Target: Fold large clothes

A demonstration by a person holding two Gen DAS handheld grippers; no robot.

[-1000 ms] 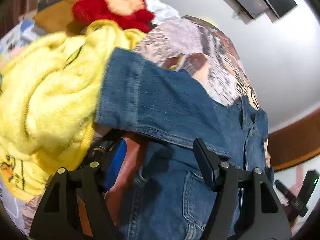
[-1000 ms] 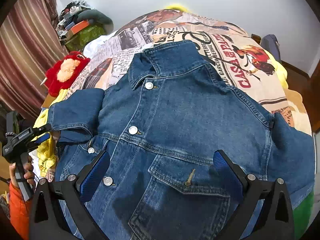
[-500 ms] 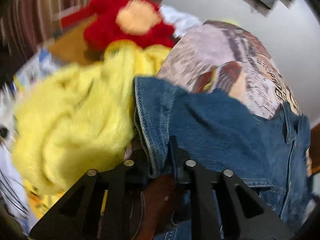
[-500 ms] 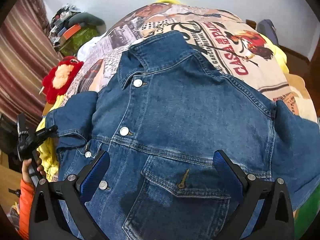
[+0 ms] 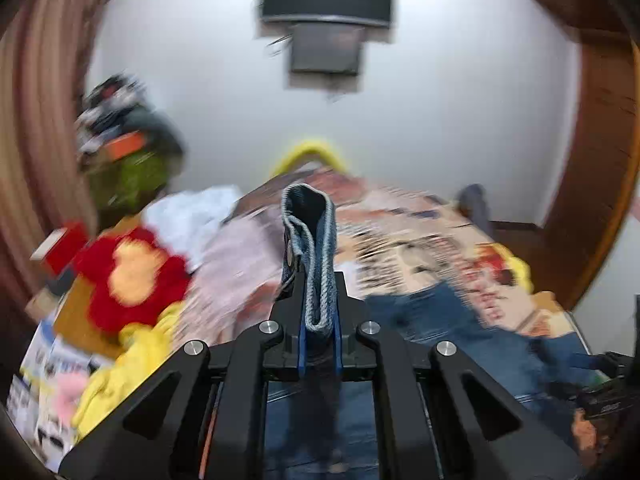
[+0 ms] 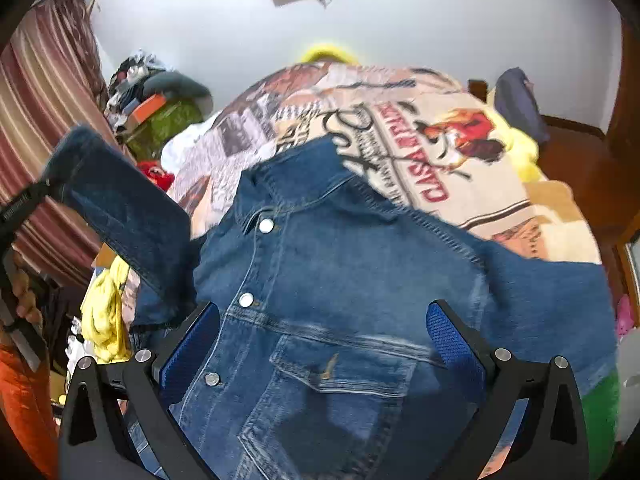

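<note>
A blue denim jacket (image 6: 340, 280) lies front up on a bed with a printed newspaper-style cover (image 6: 420, 128). My left gripper (image 5: 318, 320) is shut on the cuff of the jacket's sleeve (image 5: 310, 240), which stands up between the fingers. In the right wrist view that sleeve (image 6: 124, 208) is lifted off the bed at the left, held by the left gripper (image 6: 24, 204). My right gripper (image 6: 320, 344) is open and empty, hovering over the jacket's chest pocket (image 6: 332, 372). The jacket's other sleeve (image 6: 560, 304) lies flat at the right.
A red plush toy (image 5: 132, 272) and a yellow fluffy blanket (image 5: 128, 360) lie at the bed's left side. Striped curtains (image 6: 44, 120) hang at the left. A pile of clutter (image 6: 156, 96) sits at the far left corner. Dark wooden furniture (image 6: 580, 152) stands at the right.
My left gripper closed on the sleeve cuff and lifted the sleeve up off the bed. My right gripper stayed open above the jacket front.
</note>
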